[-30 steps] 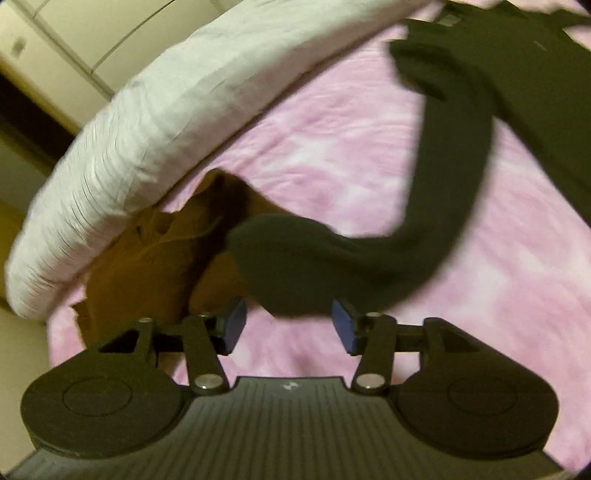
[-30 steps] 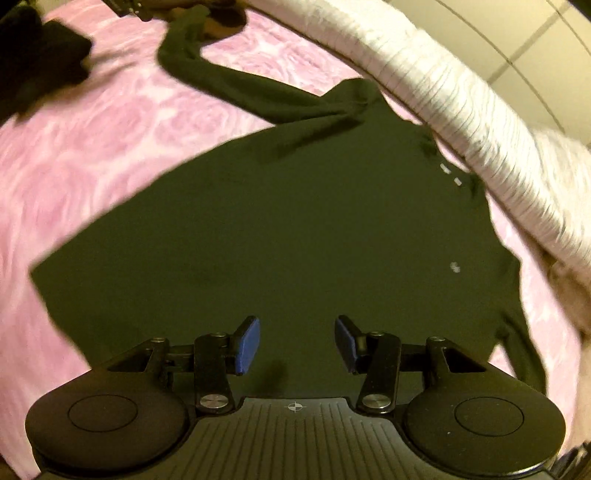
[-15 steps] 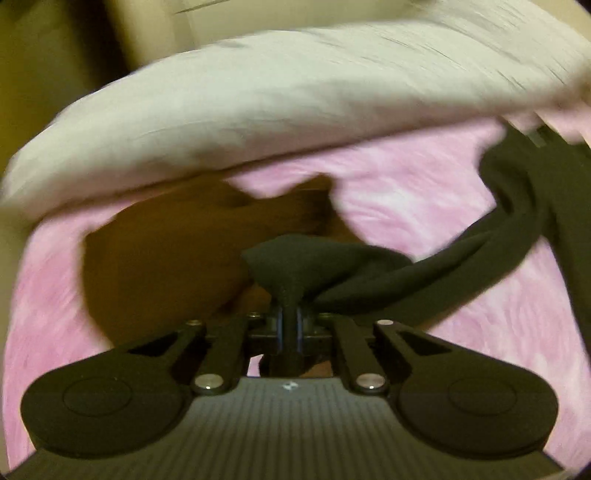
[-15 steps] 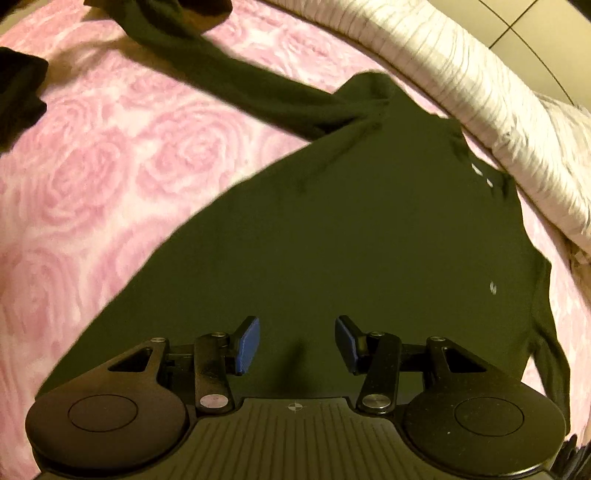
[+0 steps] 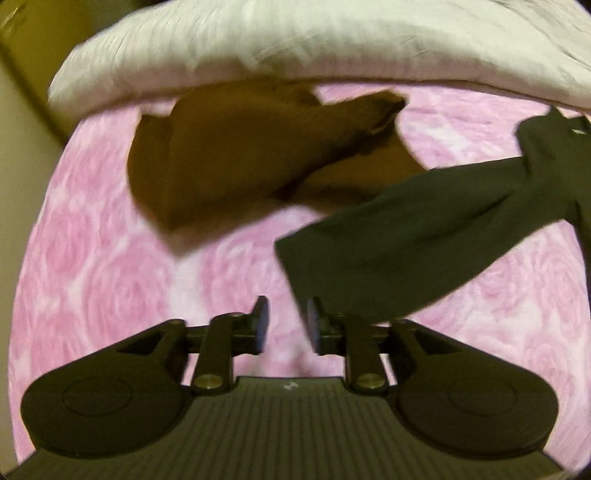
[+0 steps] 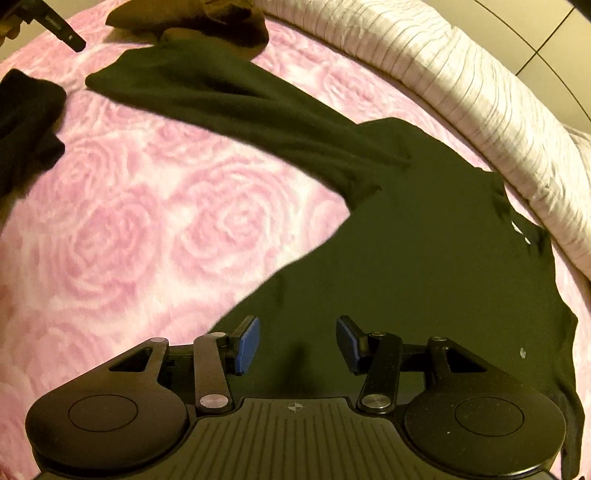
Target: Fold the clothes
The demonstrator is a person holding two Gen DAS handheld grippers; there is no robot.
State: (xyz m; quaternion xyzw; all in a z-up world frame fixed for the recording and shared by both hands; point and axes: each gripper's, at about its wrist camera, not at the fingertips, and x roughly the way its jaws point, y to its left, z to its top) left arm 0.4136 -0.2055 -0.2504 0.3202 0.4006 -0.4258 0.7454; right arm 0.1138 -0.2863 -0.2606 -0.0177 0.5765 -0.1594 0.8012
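A dark long-sleeved shirt [image 6: 424,251] lies spread flat on the pink rose-patterned bedspread [image 6: 129,229]. Its left sleeve [image 6: 229,99] stretches out toward the far left. In the left wrist view that sleeve [image 5: 424,236] lies flat, its cuff just ahead and right of my left gripper [image 5: 284,325], which is open with nothing between its fingers. My right gripper [image 6: 297,345] hovers open over the shirt's lower body, holding nothing. The left gripper's tip [image 6: 62,33] shows at the top left of the right wrist view.
A brown garment [image 5: 258,147] lies crumpled beyond the sleeve, against a white ribbed duvet [image 5: 295,44] along the far side of the bed. Another dark garment [image 6: 26,122] sits at the left edge. Pale wall panels rise behind the duvet.
My left gripper shut on the sleeve cuff half a second ago, then let it go and drew back; the sleeve now lies flat. My right gripper drifted slightly over the shirt, staying open.
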